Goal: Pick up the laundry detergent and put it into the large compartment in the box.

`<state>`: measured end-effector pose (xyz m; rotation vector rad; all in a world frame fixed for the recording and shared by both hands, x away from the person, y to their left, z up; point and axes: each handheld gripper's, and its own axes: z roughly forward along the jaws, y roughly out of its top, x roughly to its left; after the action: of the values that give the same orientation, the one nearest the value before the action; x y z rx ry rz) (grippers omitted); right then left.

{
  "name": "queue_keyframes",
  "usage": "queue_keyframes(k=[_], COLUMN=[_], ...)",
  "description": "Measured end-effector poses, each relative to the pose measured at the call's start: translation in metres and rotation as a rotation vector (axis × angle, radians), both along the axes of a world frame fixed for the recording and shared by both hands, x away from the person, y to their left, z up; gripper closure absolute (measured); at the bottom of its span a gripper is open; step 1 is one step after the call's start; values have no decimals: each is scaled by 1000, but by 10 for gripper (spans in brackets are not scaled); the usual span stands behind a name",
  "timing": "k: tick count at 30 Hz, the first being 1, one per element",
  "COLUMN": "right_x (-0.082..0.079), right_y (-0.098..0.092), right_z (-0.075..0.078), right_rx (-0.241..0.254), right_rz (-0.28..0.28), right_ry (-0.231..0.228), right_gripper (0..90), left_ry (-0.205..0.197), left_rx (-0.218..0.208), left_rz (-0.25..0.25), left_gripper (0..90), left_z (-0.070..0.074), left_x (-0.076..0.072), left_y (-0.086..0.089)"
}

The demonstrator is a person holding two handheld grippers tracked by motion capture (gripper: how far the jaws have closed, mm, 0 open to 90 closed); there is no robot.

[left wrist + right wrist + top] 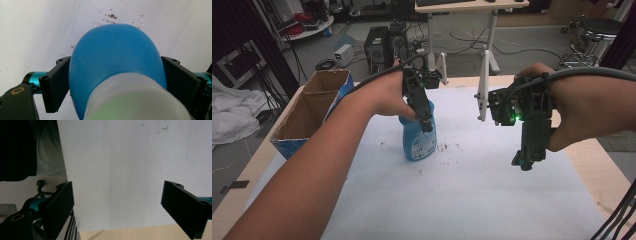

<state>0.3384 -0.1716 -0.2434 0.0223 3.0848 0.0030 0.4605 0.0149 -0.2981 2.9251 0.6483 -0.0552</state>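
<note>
On my overhead feed the blue bottle (418, 140) stands upright on the white sheet (472, 195) that covers the desk (584, 155), a little left of the sheet's middle. My left tongs (427, 120) come down on it from above, and the hand (384, 95) behind them sits over the bottle's top, so I cannot make out the cap from up here.

The left gripper view settles the grip: the blue bottle (115, 62) fills the space between the two black jaws, one jaw pressed against each flank of its rounded shoulder, and a pale, blurred neck or cap (135, 100) rises close to the lens. I read the left tongs (115, 85) as clamped on the bottle. Around the bottle's base the sheet carries a scatter of small brown specks (444, 146), just to its right in the high view.

My right tongs (526, 162) hang in the air over the right side of the sheet, well apart from the bottle and pointing down. In the right gripper view the right tongs (117, 205) stand wide apart with nothing between the jaws but the white sheet (120, 170) below, its near edge and a strip of bare wooden desk (135, 233) showing at the bottom.

An open cardboard box (314, 107) with blue printed sides sits at the left edge of the desk, near my left forearm and apart from the bottle. I cannot see what is inside it.
</note>
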Motion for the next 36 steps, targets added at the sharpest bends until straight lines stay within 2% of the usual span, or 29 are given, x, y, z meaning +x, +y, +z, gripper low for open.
queue_keyframes(k=[5,25,31,36], right_x=[0,0,0,0], right_y=[0,2,1,1], right_z=[0,-1,-1,-1], right_rx=[1,-6,-5,-2], right_rz=[-2,5,-4,0], right_ry=[-3,-2,-4,-5], right_gripper=[105,105,105,105], left_ry=[-1,12,9,-10], left_rx=[-3,-11,6,21], left_rz=[-10,7,9,16], left_gripper=[174,280,334,379], left_z=[0,1,0,0], left_x=[0,0,1,0], left_y=[0,-1,0,0])
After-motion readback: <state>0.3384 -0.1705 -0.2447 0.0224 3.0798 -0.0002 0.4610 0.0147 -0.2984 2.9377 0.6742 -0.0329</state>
